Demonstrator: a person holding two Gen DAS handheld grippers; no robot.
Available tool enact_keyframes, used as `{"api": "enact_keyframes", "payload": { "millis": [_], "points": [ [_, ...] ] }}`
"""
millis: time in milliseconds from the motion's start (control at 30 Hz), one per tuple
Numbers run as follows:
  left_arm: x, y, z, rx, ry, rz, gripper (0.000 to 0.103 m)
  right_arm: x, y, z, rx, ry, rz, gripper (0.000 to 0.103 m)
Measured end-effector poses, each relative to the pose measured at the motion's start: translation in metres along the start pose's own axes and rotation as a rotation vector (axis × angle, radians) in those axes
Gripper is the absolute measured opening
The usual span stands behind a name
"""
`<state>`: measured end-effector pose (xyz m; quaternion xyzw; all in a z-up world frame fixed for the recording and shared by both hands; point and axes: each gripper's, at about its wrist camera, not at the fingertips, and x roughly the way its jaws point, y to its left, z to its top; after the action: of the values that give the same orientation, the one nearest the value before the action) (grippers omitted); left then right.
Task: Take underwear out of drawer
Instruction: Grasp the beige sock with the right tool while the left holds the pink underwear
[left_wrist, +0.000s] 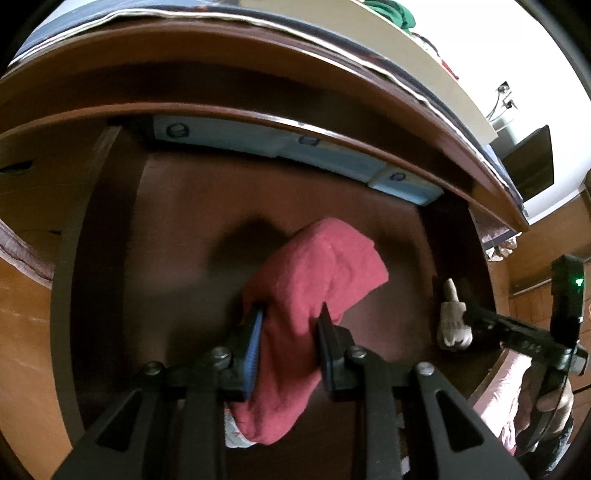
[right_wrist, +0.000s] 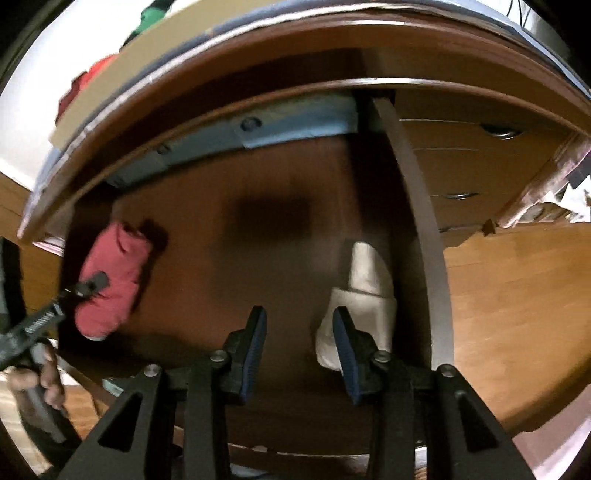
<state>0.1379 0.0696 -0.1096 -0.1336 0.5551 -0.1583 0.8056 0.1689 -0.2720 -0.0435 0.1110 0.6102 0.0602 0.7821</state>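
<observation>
The left tongs (left_wrist: 291, 332), angled steeply down into the open drawer (left_wrist: 177, 206), pinch a red underwear bundle (left_wrist: 314, 280) between blue pads. The right tongs (right_wrist: 299, 332) hang spread and empty, one pad beside a folded white garment (right_wrist: 364, 295) near the drawer's right wall. The loose red cloth could slip from the grip or snag the desk (left_wrist: 229, 96) edge overhanging the drawer, should it be lifted carelessly. Pale blue boxes (left_wrist: 225, 136) line the back.

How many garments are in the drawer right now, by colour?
Red: 1, the red garment, clamped in the left gripper.
White: 1, the white garment, beside the right gripper, not gripped.
Total: 2
</observation>
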Motion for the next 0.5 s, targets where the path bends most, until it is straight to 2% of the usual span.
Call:
{"api": "enact_keyframes", "payload": {
  "millis": [167, 233, 500],
  "points": [
    [-0.009, -0.005, 0.000, 0.024, -0.031, 0.011, 0.025, 0.009, 0.003, -0.003, -0.049, 0.040, -0.121, 0.042],
    [-0.010, -0.005, 0.000, 0.026, -0.040, 0.014, 0.025, 0.017, -0.001, -0.003, -0.032, 0.070, -0.138, 0.050],
    [-0.010, -0.001, 0.000, 0.014, -0.033, -0.026, 0.025, 0.034, 0.011, 0.006, -0.113, 0.102, -0.215, 0.049]
  ]
}}
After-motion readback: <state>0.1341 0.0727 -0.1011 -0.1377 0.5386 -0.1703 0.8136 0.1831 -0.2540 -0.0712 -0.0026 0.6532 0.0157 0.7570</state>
